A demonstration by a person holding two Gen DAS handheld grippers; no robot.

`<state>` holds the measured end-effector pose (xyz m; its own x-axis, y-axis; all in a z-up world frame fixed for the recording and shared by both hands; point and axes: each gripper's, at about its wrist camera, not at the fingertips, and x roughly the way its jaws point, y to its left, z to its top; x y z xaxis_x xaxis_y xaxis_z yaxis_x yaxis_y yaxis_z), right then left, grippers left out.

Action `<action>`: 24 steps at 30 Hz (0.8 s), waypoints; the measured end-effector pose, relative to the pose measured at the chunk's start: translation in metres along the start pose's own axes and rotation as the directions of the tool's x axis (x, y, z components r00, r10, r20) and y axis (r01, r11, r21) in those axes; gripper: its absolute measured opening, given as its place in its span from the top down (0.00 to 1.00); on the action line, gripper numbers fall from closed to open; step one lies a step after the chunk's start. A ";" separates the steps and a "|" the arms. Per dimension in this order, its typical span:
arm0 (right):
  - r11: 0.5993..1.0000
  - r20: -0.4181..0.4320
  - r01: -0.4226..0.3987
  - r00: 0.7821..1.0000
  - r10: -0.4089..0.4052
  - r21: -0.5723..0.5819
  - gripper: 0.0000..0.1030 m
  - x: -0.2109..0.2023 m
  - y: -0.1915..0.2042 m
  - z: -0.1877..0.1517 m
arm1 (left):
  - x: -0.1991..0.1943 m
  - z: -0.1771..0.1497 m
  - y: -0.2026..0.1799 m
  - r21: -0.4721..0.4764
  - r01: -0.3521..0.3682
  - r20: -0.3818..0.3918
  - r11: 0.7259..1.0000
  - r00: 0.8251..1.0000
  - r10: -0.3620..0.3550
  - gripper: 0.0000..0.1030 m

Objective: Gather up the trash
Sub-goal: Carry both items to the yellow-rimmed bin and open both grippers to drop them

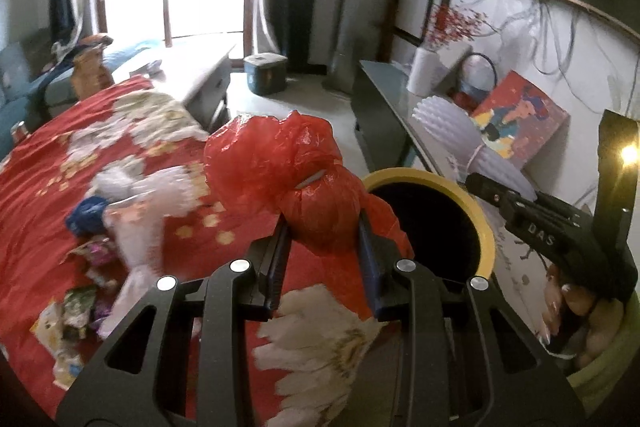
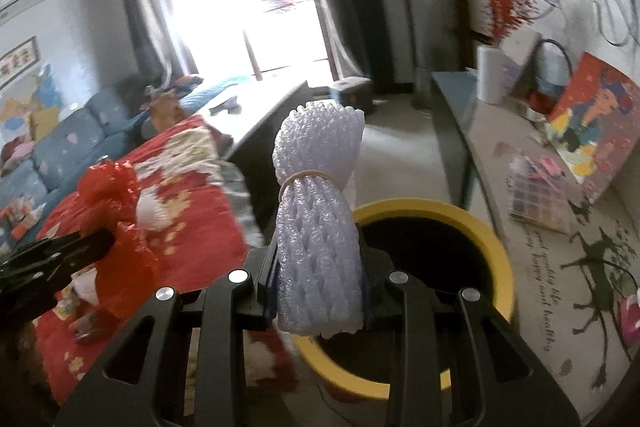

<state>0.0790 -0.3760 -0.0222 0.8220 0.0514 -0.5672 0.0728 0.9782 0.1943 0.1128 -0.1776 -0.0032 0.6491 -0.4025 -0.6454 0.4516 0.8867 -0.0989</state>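
step: carry to bin | left gripper fingers clamped on red plastic bag | right gripper fingers clamped on white foam net | yellow bin sat just beyond both | next, likely: centre over mouth, release 2 items

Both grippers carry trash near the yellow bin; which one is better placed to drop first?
Probably the right gripper: its foam net bundle hangs at the yellow bin rim, while the left gripper holds the red bag over the tablecloth.
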 end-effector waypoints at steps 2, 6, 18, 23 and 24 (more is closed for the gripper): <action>1.000 -0.003 0.020 1.000 -0.020 0.014 0.71 -0.001 -0.013 -0.001 | 0.007 0.001 -0.008 0.013 0.016 -0.008 1.000 1.000 -0.016 0.75; 0.997 -0.015 0.056 0.998 -0.056 0.053 0.70 -0.001 -0.036 -0.005 | 0.022 0.002 -0.026 0.037 0.049 -0.030 0.998 0.998 -0.048 0.75; 0.988 -0.088 0.105 0.992 -0.095 0.112 0.70 0.014 -0.073 -0.016 | 0.072 0.000 -0.064 0.089 0.121 -0.102 0.989 0.988 -0.111 0.75; 0.985 -0.112 0.113 0.989 -0.099 0.130 0.70 0.020 -0.080 -0.020 | 0.098 -0.004 -0.070 0.082 0.140 -0.152 0.987 0.980 -0.126 0.75; 0.984 -0.118 0.115 0.988 -0.099 0.133 0.70 0.022 -0.081 -0.021 | 0.103 -0.005 -0.071 0.085 0.145 -0.160 0.986 0.978 -0.130 0.75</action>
<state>0.0793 -0.4502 -0.0668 0.7381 -0.0226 -0.6743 0.2413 0.9422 0.2326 0.1448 -0.2815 -0.0663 0.4784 -0.4723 -0.7403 0.5912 0.7966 -0.1262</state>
